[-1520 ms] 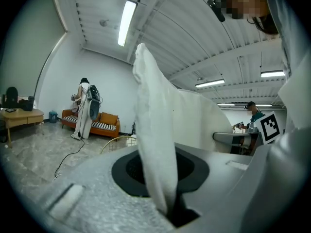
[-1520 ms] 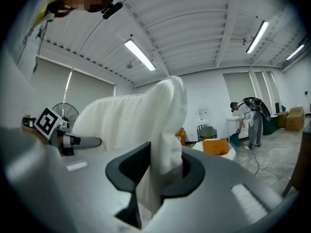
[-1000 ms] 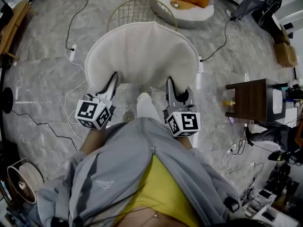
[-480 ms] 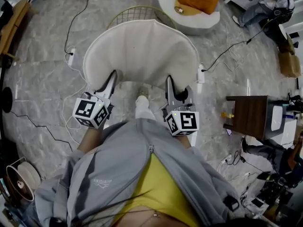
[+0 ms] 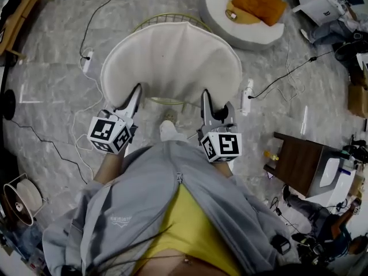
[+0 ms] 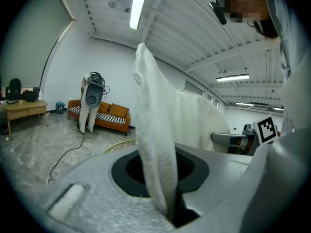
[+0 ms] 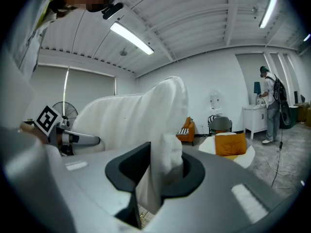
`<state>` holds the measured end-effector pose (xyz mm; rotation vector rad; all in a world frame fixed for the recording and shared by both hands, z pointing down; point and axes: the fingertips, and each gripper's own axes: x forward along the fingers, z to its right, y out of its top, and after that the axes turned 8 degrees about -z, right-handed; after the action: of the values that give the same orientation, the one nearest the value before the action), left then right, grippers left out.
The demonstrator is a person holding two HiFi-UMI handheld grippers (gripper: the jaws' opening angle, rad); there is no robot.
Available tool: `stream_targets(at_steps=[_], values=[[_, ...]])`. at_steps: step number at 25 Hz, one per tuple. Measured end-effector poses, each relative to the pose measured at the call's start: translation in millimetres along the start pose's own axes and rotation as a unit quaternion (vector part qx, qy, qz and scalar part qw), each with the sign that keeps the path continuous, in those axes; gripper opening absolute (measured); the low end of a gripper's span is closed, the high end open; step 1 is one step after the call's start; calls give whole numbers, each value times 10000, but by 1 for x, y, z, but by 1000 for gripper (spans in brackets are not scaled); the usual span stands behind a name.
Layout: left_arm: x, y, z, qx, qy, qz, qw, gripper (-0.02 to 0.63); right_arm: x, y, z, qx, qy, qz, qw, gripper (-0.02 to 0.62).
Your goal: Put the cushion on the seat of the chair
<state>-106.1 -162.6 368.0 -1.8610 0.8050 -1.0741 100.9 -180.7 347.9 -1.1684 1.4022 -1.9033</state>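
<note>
Across the grey marbled floor (image 5: 52,85), a power strip (image 5: 86,62) and loose cables lie at the left. The left hand-held gripper (image 5: 135,94) pinches the near left edge of the white cushion (image 5: 171,62), held over the gold wire chair (image 5: 167,20). The right hand-held gripper (image 5: 206,96) pinches its near right edge. Further right sit a round white pouf (image 5: 224,25) bearing an orange pillow (image 5: 259,2) and a dark wooden side table (image 5: 299,160).
</note>
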Motion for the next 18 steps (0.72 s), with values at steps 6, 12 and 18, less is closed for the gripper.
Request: stream_targets(at_steps=[6,12,18], values=[[29,0,-6,-151,196,-150,9996,66,30,-3,26,35,265,-172,9995,72],[43,-17,-15,-280,150,-445,9985,66,47,-25,33,172,267,-410,9987,72],[62,-44,-29,-436,-58,-898,9950,67,58,-55,36,310,86,-794,9963,72]])
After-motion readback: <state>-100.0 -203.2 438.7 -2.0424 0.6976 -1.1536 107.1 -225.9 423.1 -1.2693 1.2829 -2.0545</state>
